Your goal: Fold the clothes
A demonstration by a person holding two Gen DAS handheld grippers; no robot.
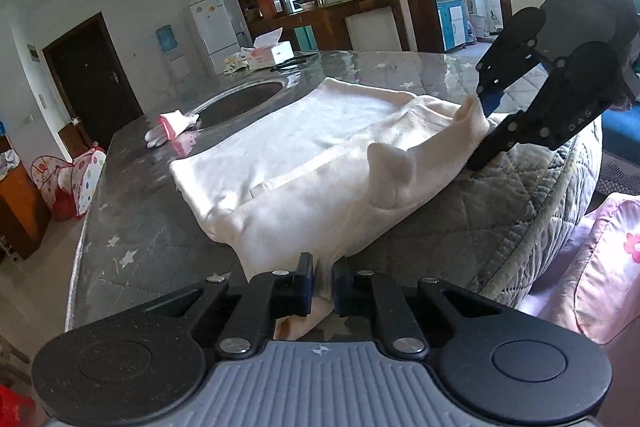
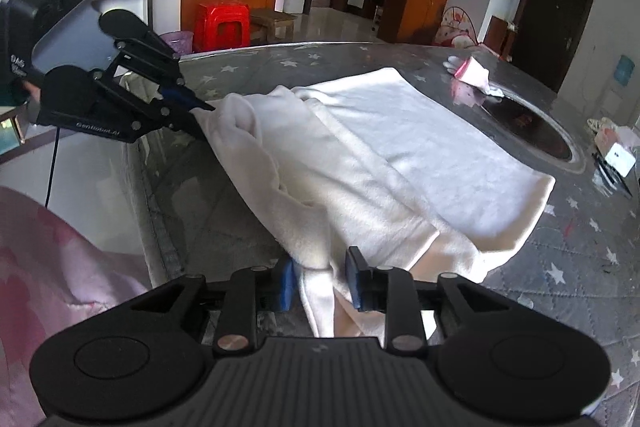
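Note:
A cream-white garment (image 1: 304, 147) lies partly folded on a round table with a grey star-patterned quilted cover (image 1: 132, 211). My left gripper (image 1: 322, 281) is shut on the garment's near edge at the table's rim. In the left wrist view my right gripper (image 1: 486, 123) holds another bunched corner at the right. In the right wrist view the garment (image 2: 400, 155) spreads ahead; my right gripper (image 2: 320, 281) has cloth between its jaws, which stand partly apart. My left gripper (image 2: 202, 113) pinches a corner at the far left.
A white-and-pink glove (image 1: 170, 127) lies by the dark round inset (image 1: 236, 103) in the table's middle. A tissue box (image 1: 268, 53) sits at the far edge. A pink cushion (image 1: 600, 267) is beside the table. A red stool (image 2: 222, 25) stands beyond it.

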